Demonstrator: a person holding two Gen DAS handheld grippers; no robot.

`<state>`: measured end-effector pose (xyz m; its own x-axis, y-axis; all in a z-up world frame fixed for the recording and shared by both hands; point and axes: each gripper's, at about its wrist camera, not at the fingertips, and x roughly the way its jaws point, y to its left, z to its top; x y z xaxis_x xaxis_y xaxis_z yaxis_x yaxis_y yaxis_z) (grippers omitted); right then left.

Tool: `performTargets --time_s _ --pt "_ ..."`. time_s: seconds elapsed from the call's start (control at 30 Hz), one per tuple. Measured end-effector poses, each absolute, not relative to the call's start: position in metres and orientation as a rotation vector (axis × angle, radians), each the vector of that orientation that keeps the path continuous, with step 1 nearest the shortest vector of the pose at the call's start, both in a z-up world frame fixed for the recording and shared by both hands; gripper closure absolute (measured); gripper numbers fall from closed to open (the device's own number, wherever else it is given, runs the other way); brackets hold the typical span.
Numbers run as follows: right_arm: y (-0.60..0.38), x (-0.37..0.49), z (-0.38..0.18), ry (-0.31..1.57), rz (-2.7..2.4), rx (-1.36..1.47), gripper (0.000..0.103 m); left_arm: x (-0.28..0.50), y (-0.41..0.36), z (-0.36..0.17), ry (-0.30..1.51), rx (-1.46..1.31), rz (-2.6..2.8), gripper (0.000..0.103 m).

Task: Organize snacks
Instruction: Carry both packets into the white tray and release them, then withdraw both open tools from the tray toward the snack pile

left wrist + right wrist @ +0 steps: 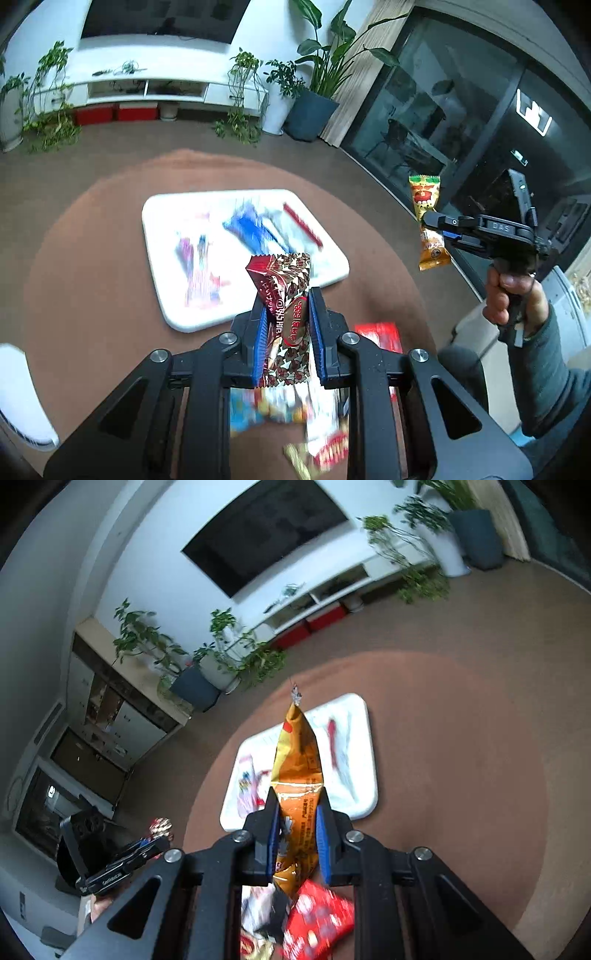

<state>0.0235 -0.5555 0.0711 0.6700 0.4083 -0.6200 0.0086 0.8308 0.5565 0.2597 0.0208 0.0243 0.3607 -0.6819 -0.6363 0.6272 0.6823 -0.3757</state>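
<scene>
Both hands are carrying a snack toward the white tray (162,236), which is sitting in the middle of the frame on the round brown surface (92,229), so the step in hand looks like the drop-off.

The left hand-held gripper (286,332) is clamping a red-and-brown patterned wrapper (286,295) between its blue pads (317,332); the packet is standing upright, its top poking above the fingers just at the tray's near edge. The right hand-held gripper (297,838) is pinching an orange packet (297,760) about its lower half, and the packet's long top is rising over the tray (364,716) in that view.

To do this well, I'd say each packet should be brought fully over a bare patch of tray and lowered close before the fingers are opening, since both wrappers are light and floppy and could flutter off the rim. The tray is already holding several blurred packets, so a free spot is worth choosing. One hand at a time would be avoiding a bump.

Seen from the left view, the right hand (511,291) is gripping its handle at the right edge of the frame, raised well above the surface, tool levelled leftward with the packet dangling. More loose snacks (314,926) are lying below at the bottom of the frame.
</scene>
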Motion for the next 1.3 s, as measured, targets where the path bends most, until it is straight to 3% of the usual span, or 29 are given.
performTargets --time_s 0.2,0.5,0.97,1.13,1.23,1.3 --pt "-0.512 0.092 0.068 0.894 0.317 0.454 0.084 0.310 -0.021 0.023 0.882 -0.054 -0.816 0.084" --pt "-0.482 0.160 0.004 1.086 0.294 0.332 0.084 0.364 -0.059 -0.028 0.968 0.022 -0.714 0.084" --pt "-0.489 0.183 -0.043 1.176 0.236 0.276 0.084 0.392 -0.106 -0.090 1.027 0.099 -0.666 0.084" --pt "-0.487 0.187 -0.046 1.182 0.235 0.266 0.077 0.393 -0.107 -0.099 1.043 0.124 -0.657 0.083" --pt "-0.486 0.187 -0.045 1.184 0.234 0.264 0.076 0.397 -0.110 -0.104 1.046 0.136 -0.642 0.077" --pt "-0.487 0.186 -0.044 1.184 0.237 0.269 0.066 0.395 -0.112 -0.104 1.046 0.138 -0.636 0.056"
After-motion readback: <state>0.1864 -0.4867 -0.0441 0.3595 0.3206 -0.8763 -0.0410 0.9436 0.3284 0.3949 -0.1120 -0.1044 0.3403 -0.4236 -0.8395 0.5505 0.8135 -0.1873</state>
